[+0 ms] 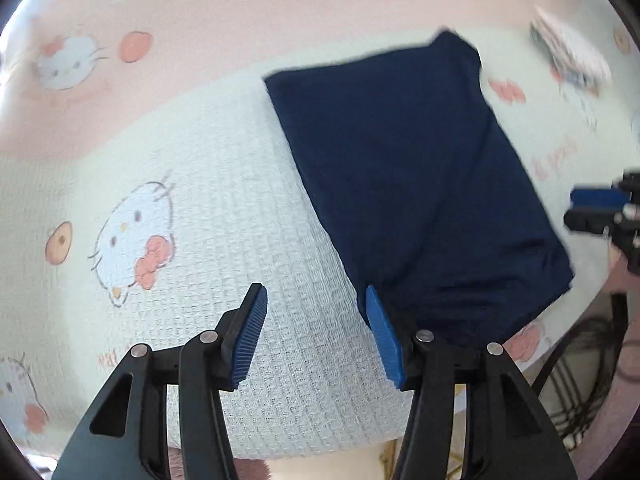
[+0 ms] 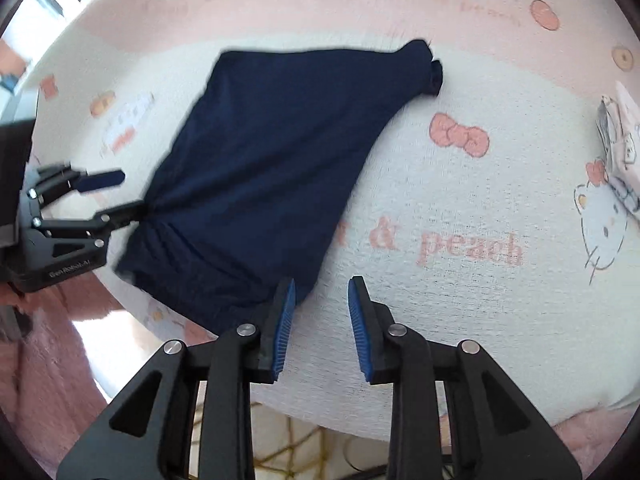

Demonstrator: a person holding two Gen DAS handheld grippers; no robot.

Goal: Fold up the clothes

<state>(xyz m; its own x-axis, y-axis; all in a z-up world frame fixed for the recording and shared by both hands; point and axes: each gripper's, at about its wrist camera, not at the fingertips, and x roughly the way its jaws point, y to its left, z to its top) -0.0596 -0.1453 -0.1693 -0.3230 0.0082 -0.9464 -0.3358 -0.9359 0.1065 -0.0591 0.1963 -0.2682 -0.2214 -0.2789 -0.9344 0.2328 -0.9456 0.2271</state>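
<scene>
A dark navy garment (image 1: 416,184) lies folded lengthwise on a cream Hello Kitty blanket (image 1: 248,184); it also shows in the right wrist view (image 2: 264,168), its gathered waistband at the near edge. My left gripper (image 1: 316,312) is open and empty, its right pad at the garment's near left corner. It also shows in the right wrist view (image 2: 128,194), one finger touching the cloth. My right gripper (image 2: 322,304) is open and empty at the garment's near right corner; it also shows in the left wrist view (image 1: 588,208).
The blanket (image 2: 480,200) covers the surface, with a pink band at the back. A small white and pink item (image 2: 620,140) lies at the right edge. The near edge drops off to pink fabric (image 2: 48,360) and cords (image 1: 580,380) below.
</scene>
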